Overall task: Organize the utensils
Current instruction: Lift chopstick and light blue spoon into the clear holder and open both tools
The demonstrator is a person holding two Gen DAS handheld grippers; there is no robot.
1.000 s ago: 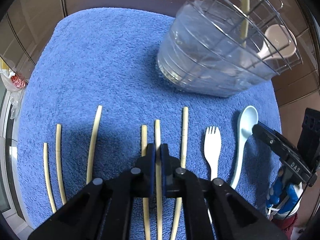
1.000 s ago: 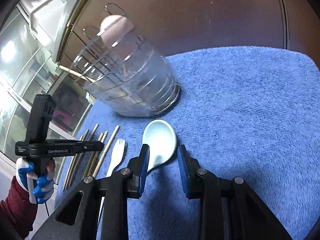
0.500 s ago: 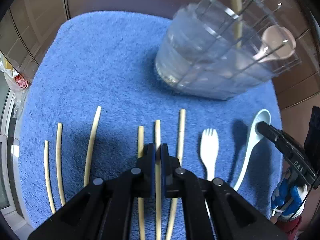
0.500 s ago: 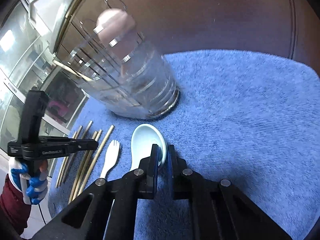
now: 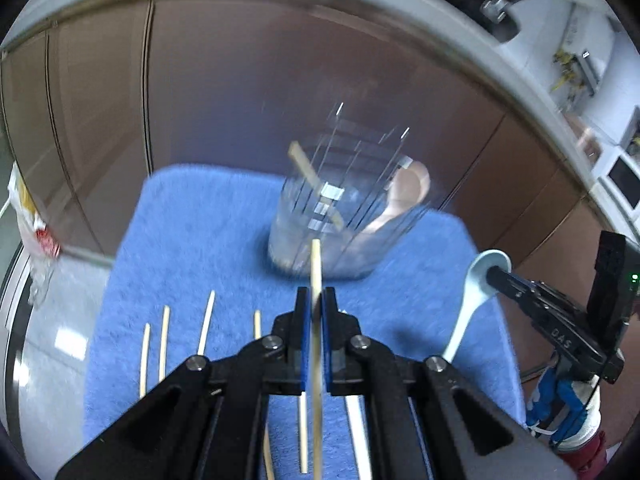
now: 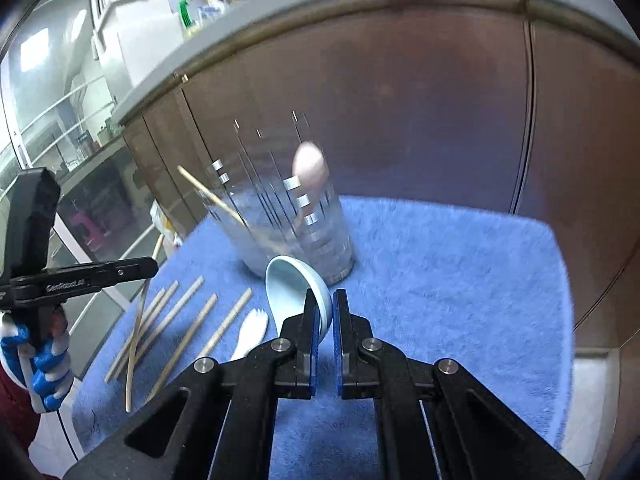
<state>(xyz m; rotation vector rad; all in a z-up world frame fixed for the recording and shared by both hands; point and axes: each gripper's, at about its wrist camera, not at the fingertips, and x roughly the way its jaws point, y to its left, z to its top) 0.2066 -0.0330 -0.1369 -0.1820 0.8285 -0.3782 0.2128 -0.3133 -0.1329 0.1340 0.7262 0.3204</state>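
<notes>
My left gripper (image 5: 315, 307) is clamped mid-shaft on a light, stiff, slim chopstick (image 5: 316, 272) and my right gripper (image 6: 326, 312) on the slick, likely brittle pale-blue spoon (image 6: 296, 284) at its bowl rim, both above the blue towel (image 6: 460, 280), near the clear holder (image 6: 288, 216).

right gripper (image 6: 325, 316): jaws closed on the rim of the pale blue spoon (image 6: 296, 286); bowl lifted off the blue towel (image 6: 460, 280), tilted, just beyond the fingertips
clear holder (image 6: 288, 220): further ahead of the fingers; holds a pink spoon (image 6: 310, 170) and one leaning chopstick (image 6: 212, 196)
white fork (image 6: 250, 336): on the towel just left of the fingers
loose chopsticks (image 6: 184, 320): further left, in a row
left gripper (image 6: 80, 278): far left; pinches one chopstick that hangs down
</notes>
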